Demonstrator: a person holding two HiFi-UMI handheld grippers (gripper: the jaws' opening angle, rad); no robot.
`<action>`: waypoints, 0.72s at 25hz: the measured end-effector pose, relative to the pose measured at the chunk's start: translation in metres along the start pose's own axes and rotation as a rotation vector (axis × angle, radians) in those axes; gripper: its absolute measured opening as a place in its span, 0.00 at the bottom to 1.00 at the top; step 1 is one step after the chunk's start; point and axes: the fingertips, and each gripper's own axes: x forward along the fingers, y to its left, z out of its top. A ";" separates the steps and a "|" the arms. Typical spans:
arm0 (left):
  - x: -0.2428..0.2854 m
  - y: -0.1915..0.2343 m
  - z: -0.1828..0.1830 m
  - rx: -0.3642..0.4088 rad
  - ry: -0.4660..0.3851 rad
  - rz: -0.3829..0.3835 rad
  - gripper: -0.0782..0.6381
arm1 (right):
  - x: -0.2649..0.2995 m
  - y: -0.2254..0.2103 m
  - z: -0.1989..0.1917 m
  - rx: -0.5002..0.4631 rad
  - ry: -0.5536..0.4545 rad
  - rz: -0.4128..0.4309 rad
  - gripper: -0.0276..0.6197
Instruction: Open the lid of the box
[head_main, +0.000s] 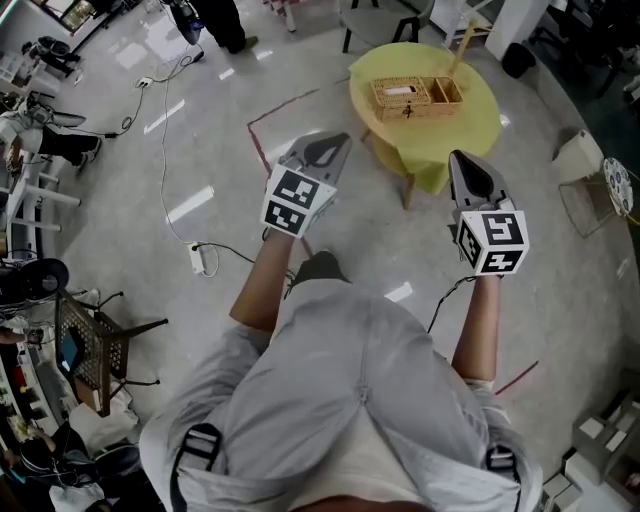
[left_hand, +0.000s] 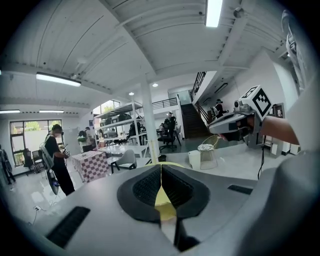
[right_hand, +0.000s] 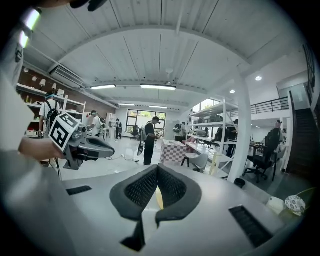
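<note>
Left tool (head_main: 338, 142) and right tool (head_main: 458, 160), jaws together and empty, are held short of the table (head_main: 470, 128) because the closed box (head_main: 414, 97) is not yet within reach.

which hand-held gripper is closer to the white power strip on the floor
Left. The left hand-held gripper is up-right of the power strip; the right hand-held gripper is much farther right.

I see a woven wicker box (head_main: 415, 97) on matt yellow cloth (head_main: 472, 130), over a glossy floor (head_main: 210, 150). My left gripper (head_main: 338, 141) looks like smooth matt grey plastic, its pads (left_hand: 145, 187) black and dimpled.
</note>
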 end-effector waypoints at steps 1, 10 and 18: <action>0.003 0.000 0.000 -0.006 0.005 0.000 0.15 | 0.003 -0.002 -0.004 -0.010 0.015 0.003 0.08; 0.055 0.029 -0.012 -0.028 0.018 -0.032 0.15 | 0.053 -0.031 -0.012 0.012 0.007 -0.030 0.08; 0.135 0.098 0.004 -0.008 -0.003 -0.085 0.15 | 0.136 -0.069 0.005 -0.004 0.037 -0.055 0.08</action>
